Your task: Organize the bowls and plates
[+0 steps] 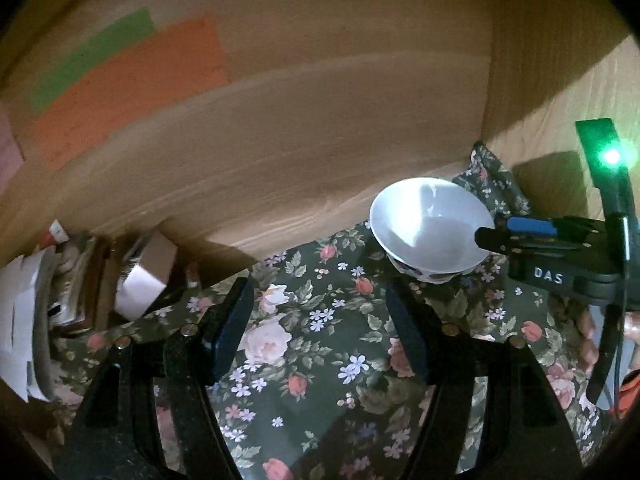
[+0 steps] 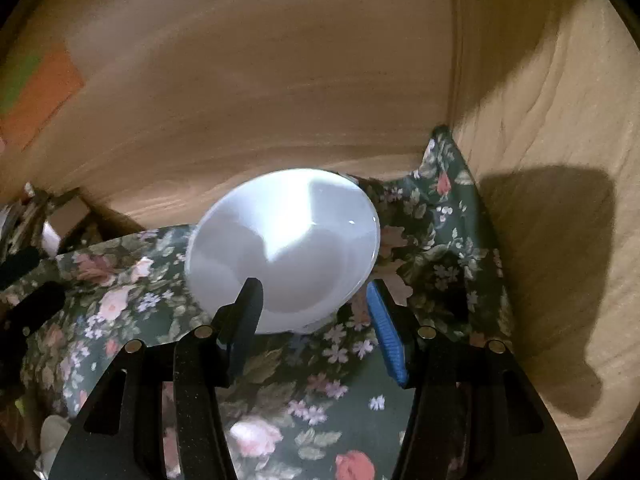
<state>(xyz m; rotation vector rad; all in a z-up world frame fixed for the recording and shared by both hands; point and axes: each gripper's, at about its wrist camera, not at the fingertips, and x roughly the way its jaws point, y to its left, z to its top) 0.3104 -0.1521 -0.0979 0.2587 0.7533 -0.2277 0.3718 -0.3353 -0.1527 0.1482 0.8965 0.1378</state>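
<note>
A white bowl (image 2: 288, 240) with a patterned foot hangs tilted just above a dark floral cloth (image 2: 312, 412), near the back right corner of a wooden compartment. My right gripper (image 2: 312, 288) is shut on its near wall, one finger inside the bowl and the blue-padded finger (image 2: 384, 332) outside. In the left wrist view the same bowl (image 1: 424, 220) sits at the right, with the right gripper (image 1: 494, 230) reaching in from the right edge. My left gripper (image 1: 316, 292) is open over the cloth (image 1: 320, 360), left of the bowl, with nothing between its fingers.
A wooden back panel (image 1: 300, 128) and a right side wall (image 2: 552, 128) close in the space. Boxes and papers (image 1: 80, 292) are piled at the left. Orange and green sheets (image 1: 132, 80) lie against the back. A person's fingers (image 1: 588, 336) hold the right tool.
</note>
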